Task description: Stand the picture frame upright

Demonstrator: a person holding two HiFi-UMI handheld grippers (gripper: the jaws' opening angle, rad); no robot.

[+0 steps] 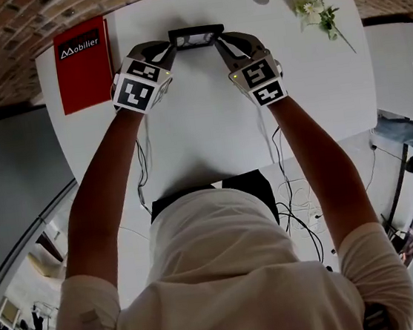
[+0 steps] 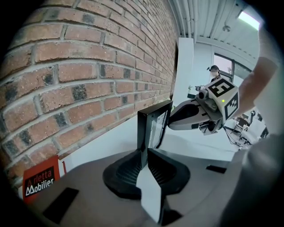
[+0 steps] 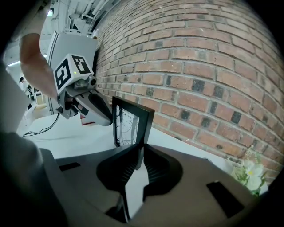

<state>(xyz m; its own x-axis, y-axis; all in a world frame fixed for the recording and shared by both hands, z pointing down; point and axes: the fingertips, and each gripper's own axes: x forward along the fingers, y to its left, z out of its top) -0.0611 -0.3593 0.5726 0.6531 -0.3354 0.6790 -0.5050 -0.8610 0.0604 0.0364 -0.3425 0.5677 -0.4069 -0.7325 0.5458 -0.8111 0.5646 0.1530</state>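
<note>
Two claws are grabbing one black picture frame (image 1: 196, 36) at the far edge of the white counter (image 1: 201, 124). The picture frame stands up straight on the counter, just in front of the brick wall (image 1: 24, 18). It is thin and dark, and its glass is shiny.

The left claw (image 1: 171, 49) has the left side of the picture frame. In the left gripper view, the frame's edge (image 2: 143, 133) sits right between the two jaws of the left claw (image 2: 145, 155), and the jaws pinch it near their tips. Farther back, a strip of white counter shows between the jaws.

The right claw (image 1: 220, 43) has the right side of the picture frame. In the right gripper view, the frame's edge (image 3: 141, 128) sits between the jaws of the right claw (image 3: 141, 153), and they are clenched on it too.

Each claw can be seen from the other one's camera, reaching in to the far side of the frame.

The person's bare arms stretch forward over the counter, one to each claw.

A red booklet (image 1: 83, 63) with white letters lies flat on the left part of the counter, well apart from the frame. Some small white flowers (image 1: 318, 12) with green leaves lie on the right part, near the wall. Black cables (image 1: 294, 209) hang near the person, off the near edge of the counter.
</note>
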